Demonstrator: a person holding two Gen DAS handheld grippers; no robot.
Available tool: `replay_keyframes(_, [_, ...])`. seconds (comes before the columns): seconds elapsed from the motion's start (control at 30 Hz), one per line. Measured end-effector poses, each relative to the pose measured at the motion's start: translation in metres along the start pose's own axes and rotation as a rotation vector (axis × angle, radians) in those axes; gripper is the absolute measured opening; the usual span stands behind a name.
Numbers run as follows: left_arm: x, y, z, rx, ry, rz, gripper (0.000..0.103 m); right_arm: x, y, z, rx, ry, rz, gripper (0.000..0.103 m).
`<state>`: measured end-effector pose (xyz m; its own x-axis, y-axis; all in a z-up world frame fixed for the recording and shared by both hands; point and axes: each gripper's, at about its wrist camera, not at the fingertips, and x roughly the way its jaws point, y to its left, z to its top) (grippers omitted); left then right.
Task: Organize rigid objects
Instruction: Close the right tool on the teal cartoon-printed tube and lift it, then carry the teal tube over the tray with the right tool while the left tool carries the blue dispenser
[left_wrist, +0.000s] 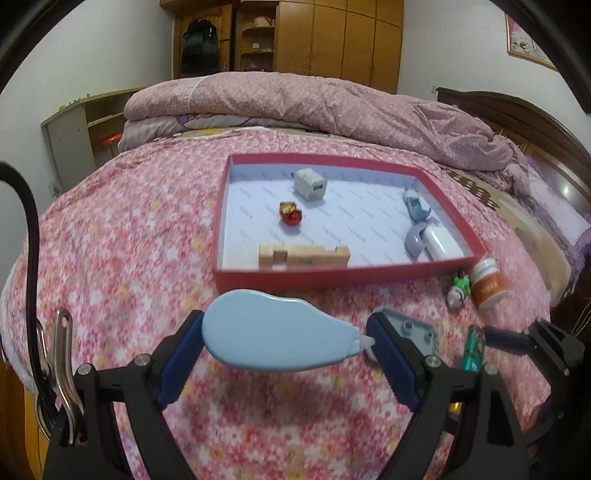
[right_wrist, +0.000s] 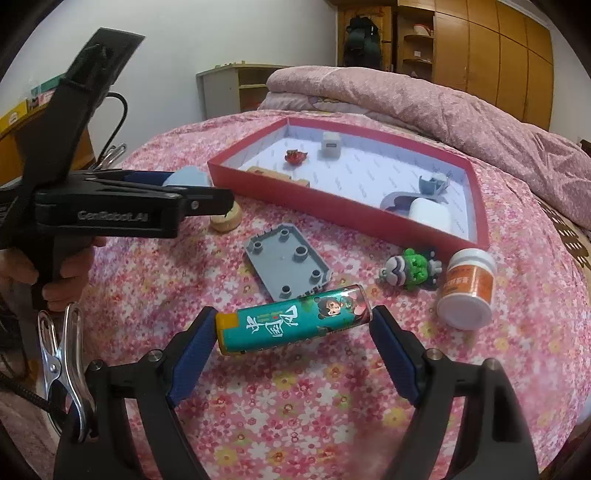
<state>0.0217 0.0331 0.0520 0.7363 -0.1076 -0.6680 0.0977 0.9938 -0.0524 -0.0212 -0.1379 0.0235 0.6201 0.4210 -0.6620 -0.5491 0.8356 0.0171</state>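
Observation:
My left gripper (left_wrist: 284, 347) is shut on a light blue correction-tape dispenser (left_wrist: 273, 332), held above the bedspread just in front of the red tray (left_wrist: 332, 278). My right gripper (right_wrist: 291, 336) is shut on a teal tube with cartoon print (right_wrist: 291, 321), gripped end to end. The tray (right_wrist: 332, 212) holds a white charger (left_wrist: 310, 184), a red-gold trinket (left_wrist: 290, 214), a wooden block (left_wrist: 304, 255), a white case (left_wrist: 441, 242) and grey-blue pieces (left_wrist: 417, 206). A grey plastic plate (right_wrist: 286, 260), a green toy (right_wrist: 413, 267) and an orange-labelled bottle (right_wrist: 467, 288) lie on the bed outside the tray.
A round wooden piece (right_wrist: 226, 219) lies under the left gripper's tip (right_wrist: 207, 201). A folded pink quilt (left_wrist: 314, 107) lies behind the tray. A dark headboard (left_wrist: 517, 118) is at the right, a wardrobe (left_wrist: 332, 37) behind.

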Motion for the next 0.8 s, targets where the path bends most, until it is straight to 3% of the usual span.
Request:
replay_keyframes(0.47, [0.027,-0.008,0.06,-0.022,-0.017,-0.03,0.09,-0.015,-0.051,0.046,0.148,-0.031,0.01,0.084])
replay_keyframes(0.8, [0.071,-0.011,0.091,-0.042,0.01,-0.037,0.09,0.017,-0.097,0.097,0.211,-0.016,-0.007,0.084])
